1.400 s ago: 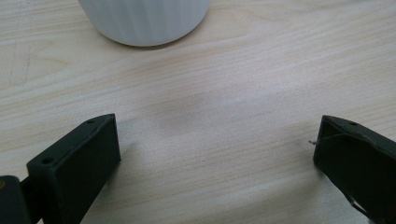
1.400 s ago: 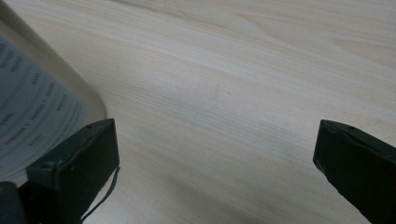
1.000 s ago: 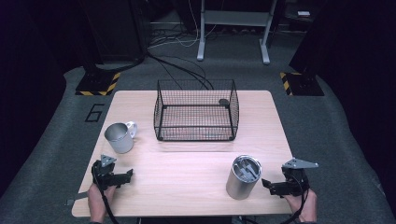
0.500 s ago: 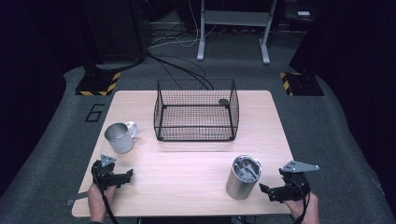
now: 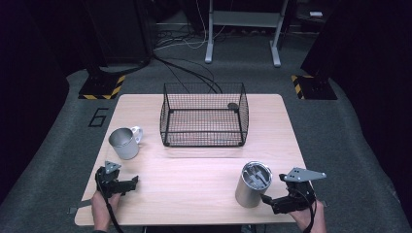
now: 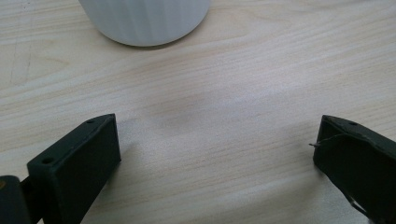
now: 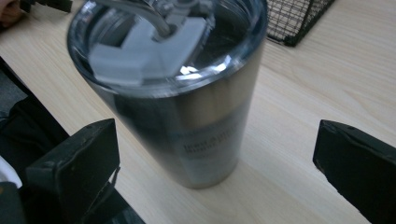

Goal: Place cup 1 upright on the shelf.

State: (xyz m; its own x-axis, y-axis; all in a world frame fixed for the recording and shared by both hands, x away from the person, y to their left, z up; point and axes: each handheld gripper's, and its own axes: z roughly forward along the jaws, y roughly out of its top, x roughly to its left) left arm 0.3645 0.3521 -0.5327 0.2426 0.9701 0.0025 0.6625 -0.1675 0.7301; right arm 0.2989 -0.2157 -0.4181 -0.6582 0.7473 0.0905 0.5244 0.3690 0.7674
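The steel tumbler stands at the lower right of the tabletop, just beside the right gripper. That gripper's fingers are spread wide with the tumbler between them, not touching yet. The tumbler is tall and smooth, so a push from one finger could tip it over, or it could slip. The left gripper rests with its fingers spread too, near the mug at the left.

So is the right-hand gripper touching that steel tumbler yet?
Apart. The right gripper view shows the right gripper with its jaws wide open, bare table visible between each jaw and the tumbler.
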